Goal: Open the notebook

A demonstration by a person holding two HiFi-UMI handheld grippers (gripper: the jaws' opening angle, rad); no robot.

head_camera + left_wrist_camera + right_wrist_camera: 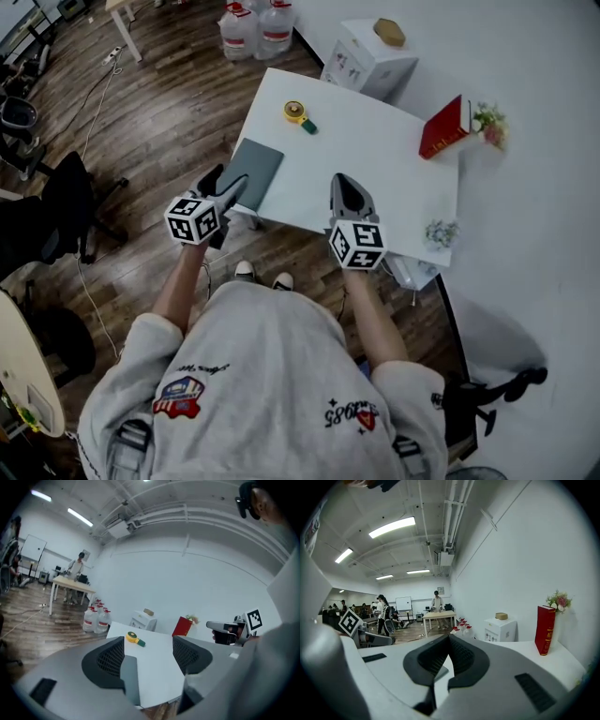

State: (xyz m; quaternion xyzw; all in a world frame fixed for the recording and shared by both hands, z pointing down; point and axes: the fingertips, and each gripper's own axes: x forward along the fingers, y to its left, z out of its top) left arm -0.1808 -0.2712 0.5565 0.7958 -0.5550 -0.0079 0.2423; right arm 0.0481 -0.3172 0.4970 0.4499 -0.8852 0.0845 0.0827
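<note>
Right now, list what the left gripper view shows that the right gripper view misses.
Only the left gripper view: the yellow tape measure on the table, framed by the left gripper's open tongs. Only the right gripper view: the right gripper's tongs, closed with nothing between them. Both: the red book, the white cabinet and the water bottles.

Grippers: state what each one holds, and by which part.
Nothing is held. The left gripper has its jaws apart near the closed notebook, not gripping it; the right gripper is shut on nothing.
</note>
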